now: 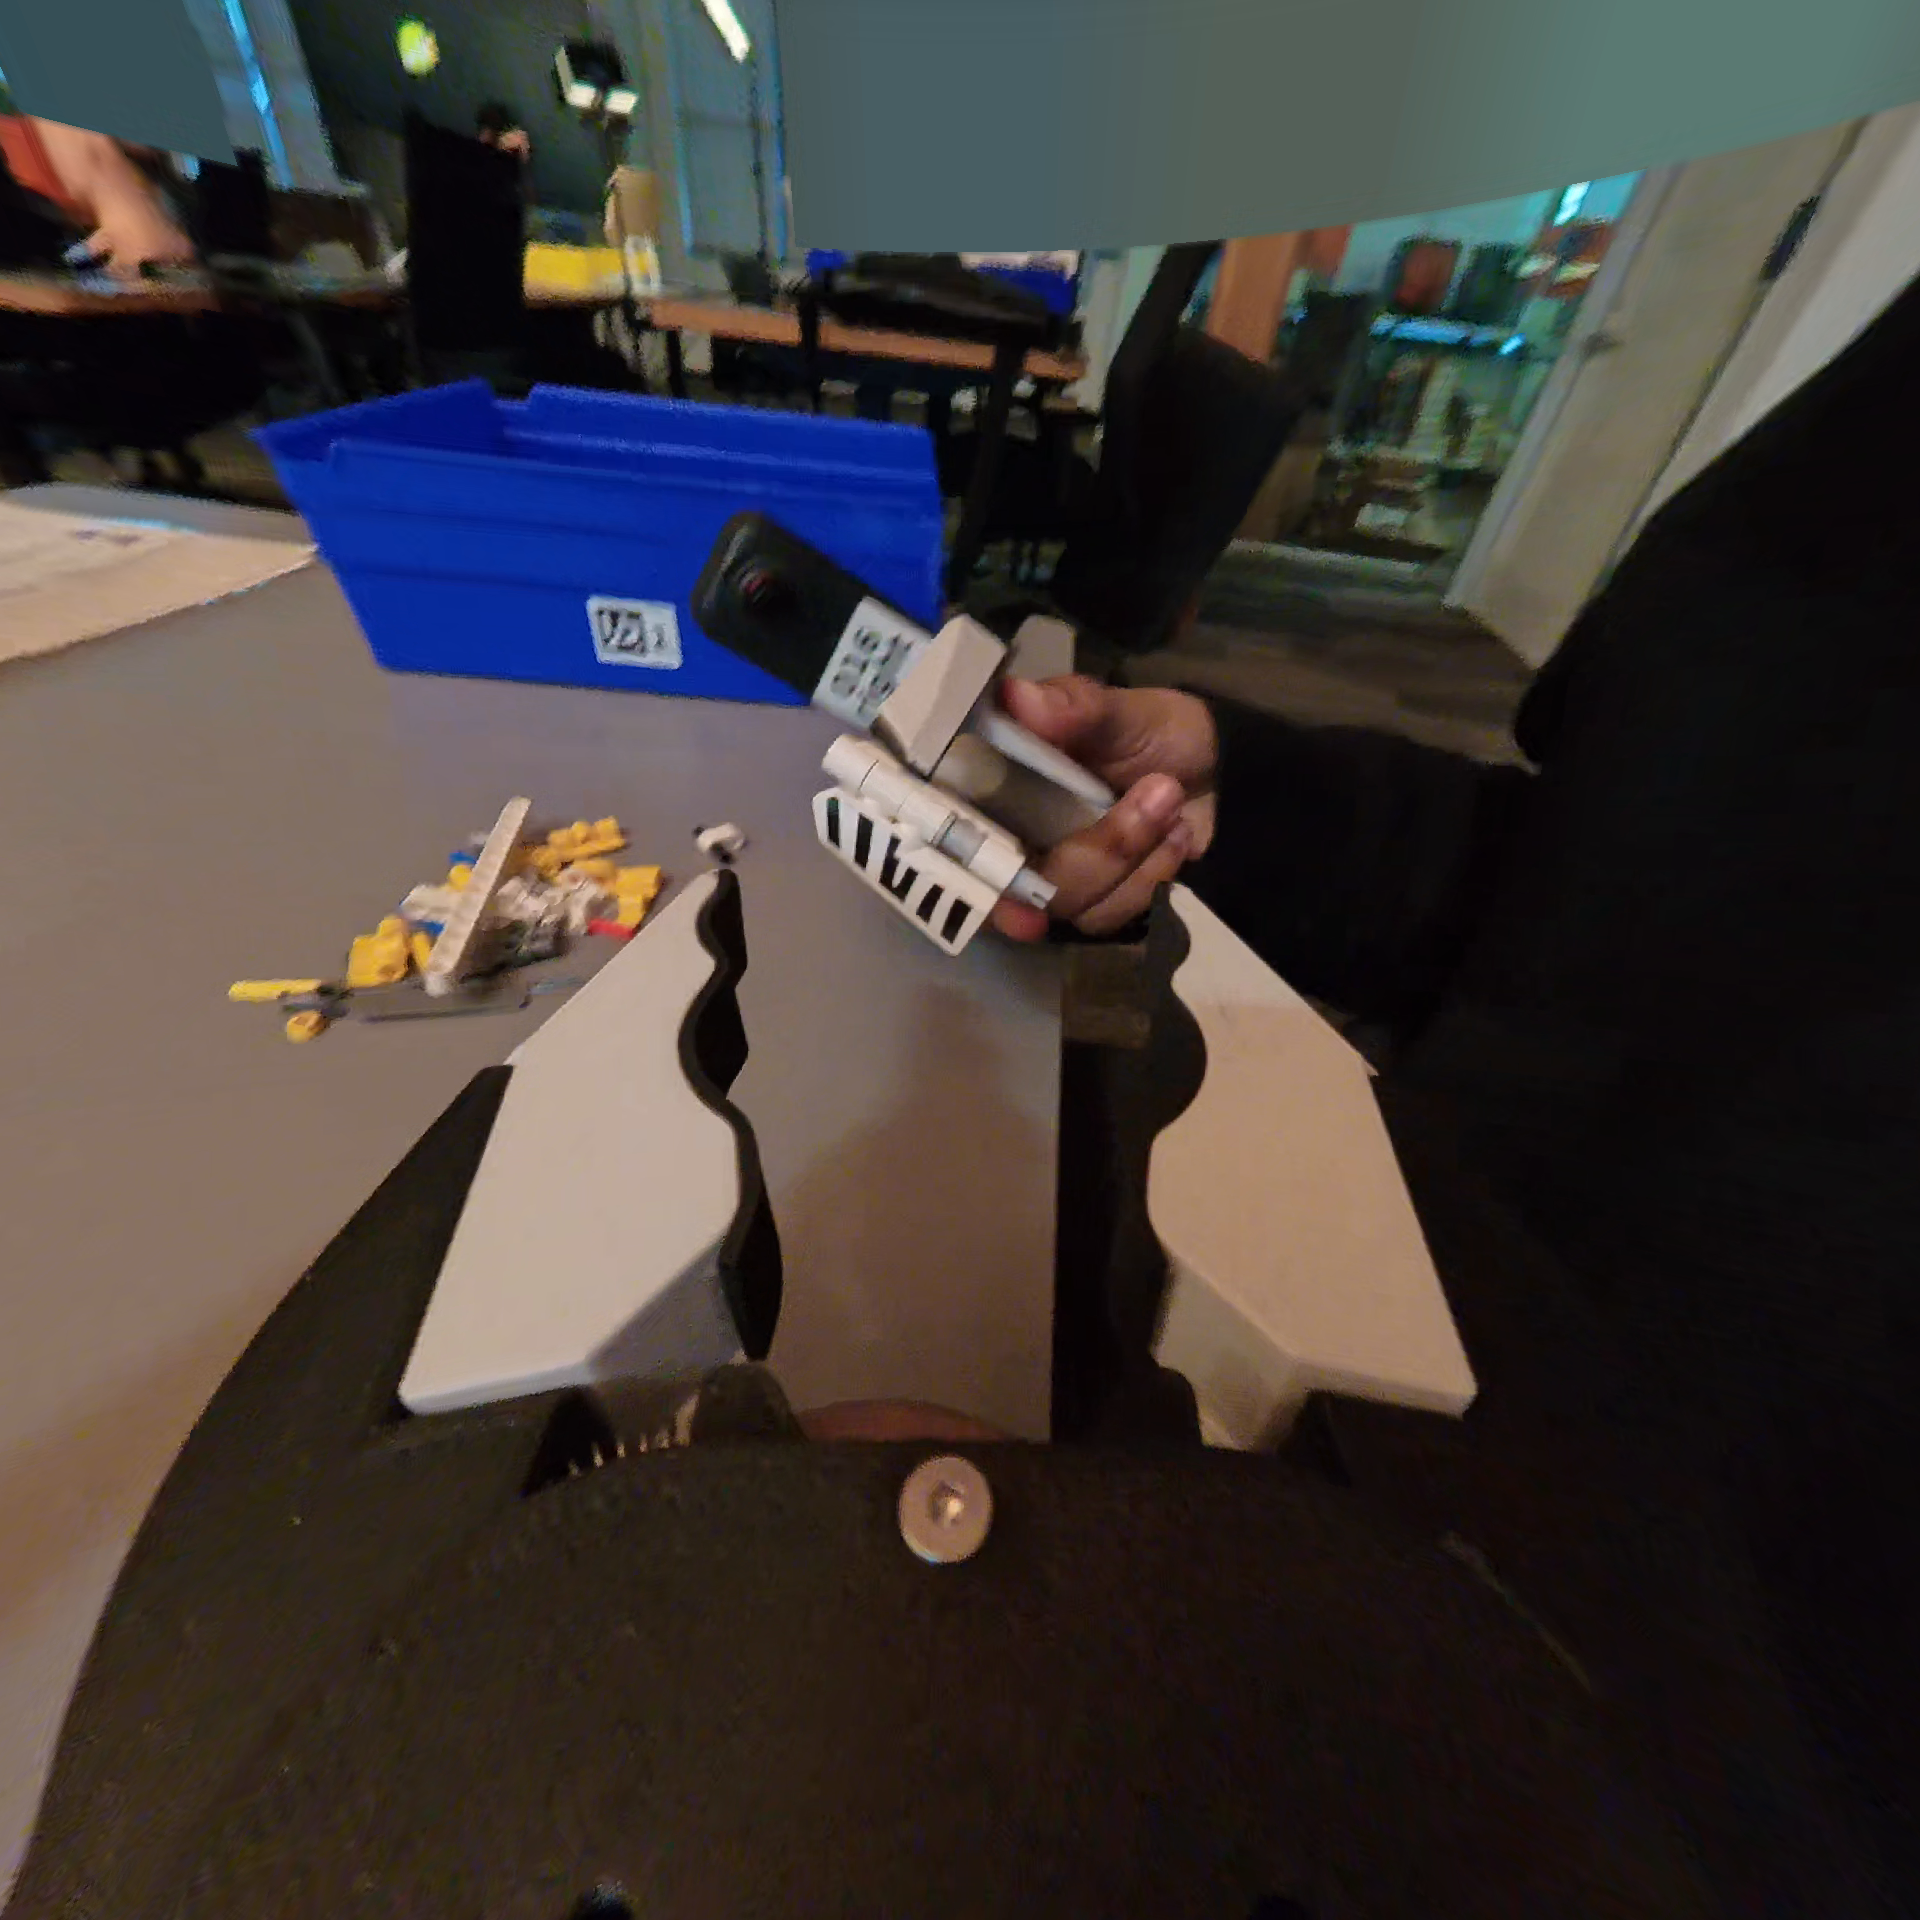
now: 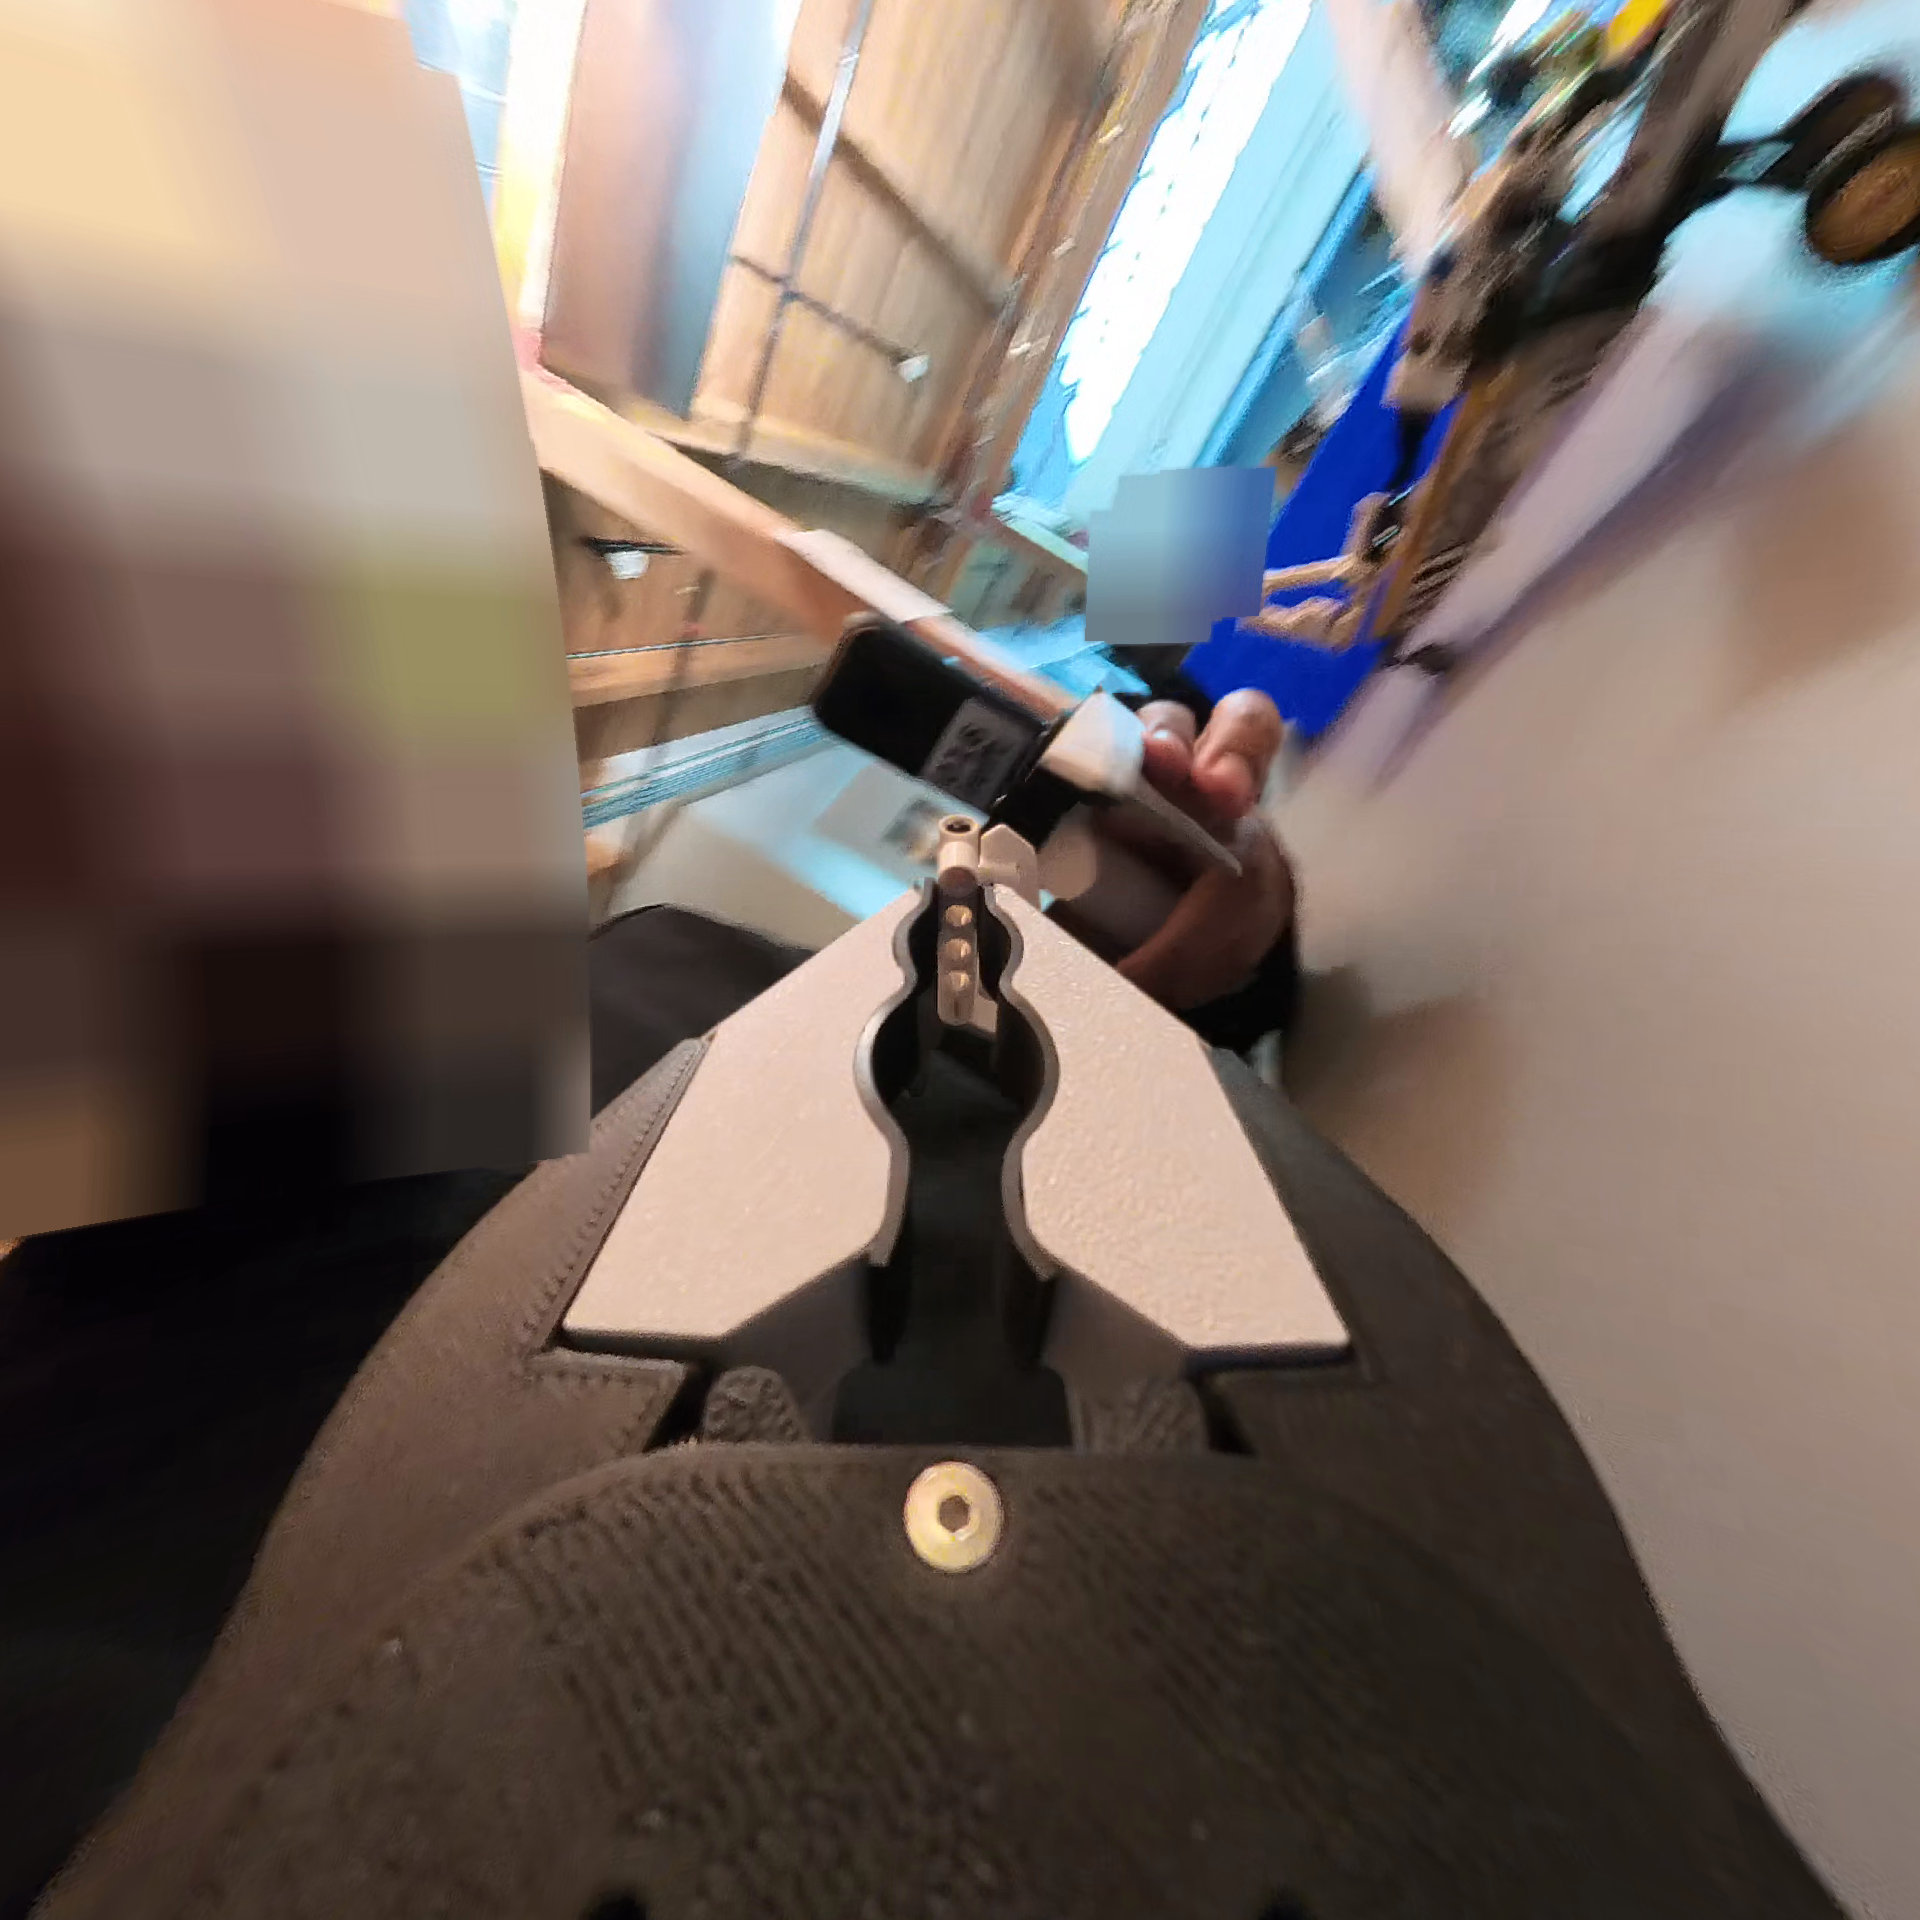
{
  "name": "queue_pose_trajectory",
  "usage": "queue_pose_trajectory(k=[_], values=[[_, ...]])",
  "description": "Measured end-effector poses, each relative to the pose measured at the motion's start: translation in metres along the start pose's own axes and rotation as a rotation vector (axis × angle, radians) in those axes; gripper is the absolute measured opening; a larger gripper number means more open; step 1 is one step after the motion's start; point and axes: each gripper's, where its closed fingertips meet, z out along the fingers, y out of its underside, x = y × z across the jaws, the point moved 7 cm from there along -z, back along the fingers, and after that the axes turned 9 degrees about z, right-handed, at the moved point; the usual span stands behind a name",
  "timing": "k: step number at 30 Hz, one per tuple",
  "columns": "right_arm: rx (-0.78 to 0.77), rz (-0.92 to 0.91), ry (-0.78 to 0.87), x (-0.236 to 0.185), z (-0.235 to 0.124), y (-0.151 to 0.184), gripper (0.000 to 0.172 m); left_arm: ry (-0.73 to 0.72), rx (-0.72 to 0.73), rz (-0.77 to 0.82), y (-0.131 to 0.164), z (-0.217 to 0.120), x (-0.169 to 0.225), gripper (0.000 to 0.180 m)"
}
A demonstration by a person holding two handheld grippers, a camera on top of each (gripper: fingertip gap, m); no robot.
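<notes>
One blue bin (image 1: 582, 540) stands at the far edge of the tabletop (image 1: 208, 1091). One heap of small building pieces (image 1: 499, 914), mostly yellow and white, too blurred to count, lies near the middle. One small white piece (image 1: 719, 837) lies apart. One paper sheet (image 1: 94, 571) rests at the left edge. Two tools: left tool (image 1: 940, 920), right tool (image 2: 961, 894). One white holed beam (image 2: 957, 940).

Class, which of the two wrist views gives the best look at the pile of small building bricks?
The left wrist view: the pile of small bricks, yellow, white and grey, lies in plain sight on the grey table before the blue bin. The right wrist view shows none of it.
</notes>
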Motion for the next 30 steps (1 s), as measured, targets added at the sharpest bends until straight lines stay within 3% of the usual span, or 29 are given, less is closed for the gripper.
queue_pose_trajectory(k=[3,15,30], values=[[-0.039,0.041,-0.054,-0.003,0.000,0.004,0.005,0.033,0.081,0.028,-0.008,-0.003,0.007,0.069],[-0.265,-0.048,-0.095,-0.010,0.008,0.027,0.005,0.112,0.012,0.206,-0.016,0.005,0.039,0.056],[-0.275,-0.093,-0.140,-0.017,0.008,0.030,0.005,0.108,0.030,0.214,-0.022,0.006,0.044,0.057]])
